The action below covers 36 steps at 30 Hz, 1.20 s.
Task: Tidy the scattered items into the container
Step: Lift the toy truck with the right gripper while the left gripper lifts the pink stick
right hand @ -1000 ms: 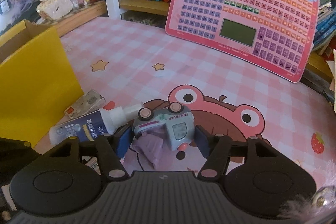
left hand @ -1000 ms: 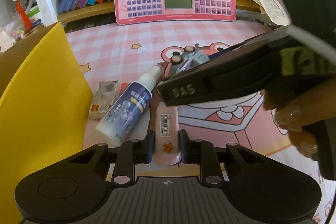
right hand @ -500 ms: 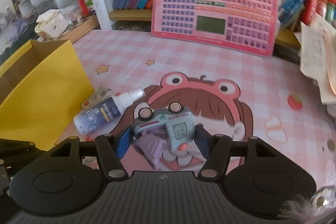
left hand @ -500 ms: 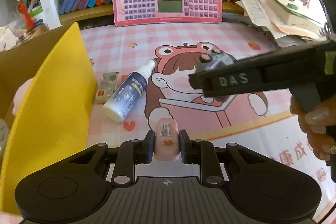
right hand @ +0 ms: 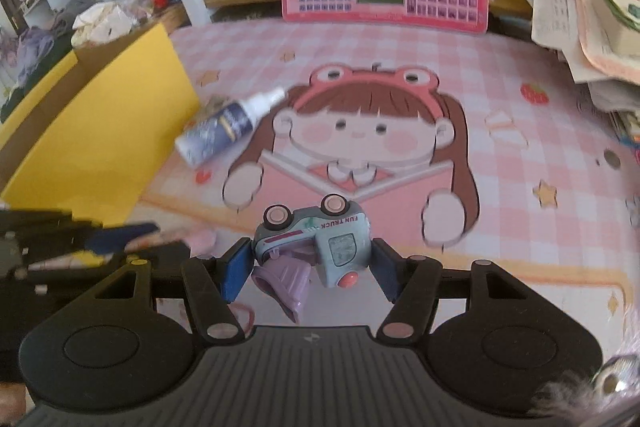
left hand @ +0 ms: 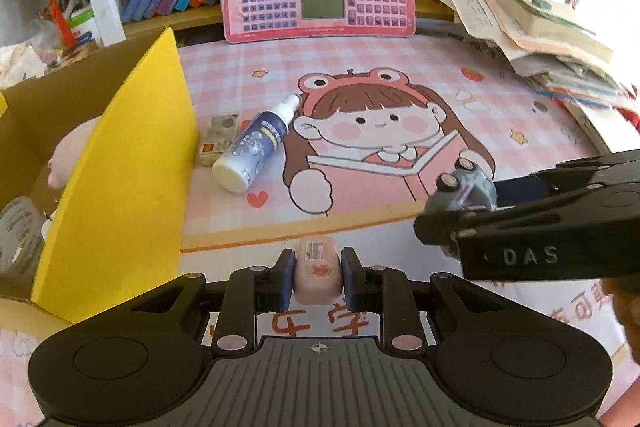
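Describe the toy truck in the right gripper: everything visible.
The small grey-blue plastic toy truck is clamped between the jaws of the right gripper, held off the pink cartoon-print table mat. It lies tipped on its side, two pink-hubbed wheels pointing up and "FUN TRUCK" lettering reading upside down. A lilac plastic hopper hangs open below it, beside a red-pink round knob. Only the blue jaw pads touch it. The left wrist view shows it too.

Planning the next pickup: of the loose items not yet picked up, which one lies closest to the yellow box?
The small flat packet, lying right by the yellow box wall. The spray bottle lies on its side just beyond it, farther from the box.
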{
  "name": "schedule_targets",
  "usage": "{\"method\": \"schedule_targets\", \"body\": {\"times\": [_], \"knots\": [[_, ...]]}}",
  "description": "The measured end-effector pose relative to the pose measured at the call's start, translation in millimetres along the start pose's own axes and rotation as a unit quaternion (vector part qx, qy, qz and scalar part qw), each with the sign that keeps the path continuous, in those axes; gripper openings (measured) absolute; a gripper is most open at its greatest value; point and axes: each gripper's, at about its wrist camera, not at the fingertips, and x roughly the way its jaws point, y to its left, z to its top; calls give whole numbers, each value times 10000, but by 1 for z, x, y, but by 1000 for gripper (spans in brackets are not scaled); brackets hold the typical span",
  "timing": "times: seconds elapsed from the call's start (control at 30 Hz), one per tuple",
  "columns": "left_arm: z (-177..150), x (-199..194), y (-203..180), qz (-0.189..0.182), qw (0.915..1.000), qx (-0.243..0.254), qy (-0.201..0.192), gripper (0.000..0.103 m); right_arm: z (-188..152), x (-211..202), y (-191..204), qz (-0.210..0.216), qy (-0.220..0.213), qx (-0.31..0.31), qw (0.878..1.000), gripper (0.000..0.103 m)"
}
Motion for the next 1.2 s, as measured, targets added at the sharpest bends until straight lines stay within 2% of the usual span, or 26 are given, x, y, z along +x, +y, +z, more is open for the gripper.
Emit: {"method": "schedule_targets", "body": {"times": [0.2, 0.43, 0.67, 0.93, 1.2], "knots": [[-11, 12, -1, 41, 9994, -27, 332, 23, -11, -3, -1, -8, 70, -19, 10000, 61], [-14, 12, -6, 177, 9996, 106, 203, 25, -13, -4, -1, 18, 65, 18, 10000, 61], [-12, 12, -5, 115, 9996, 135, 240, 23, -16, -3, 0, 81, 114, 73, 9999, 61], [-5, -6, -8, -297, 9993, 123, 186, 23, -15, -12, 0, 59, 25, 178, 9998, 61], [-5, -25, 0, -610, 9980, 192, -10, 23, -19, -39, 6, -164, -169, 352, 9991, 61]]}}
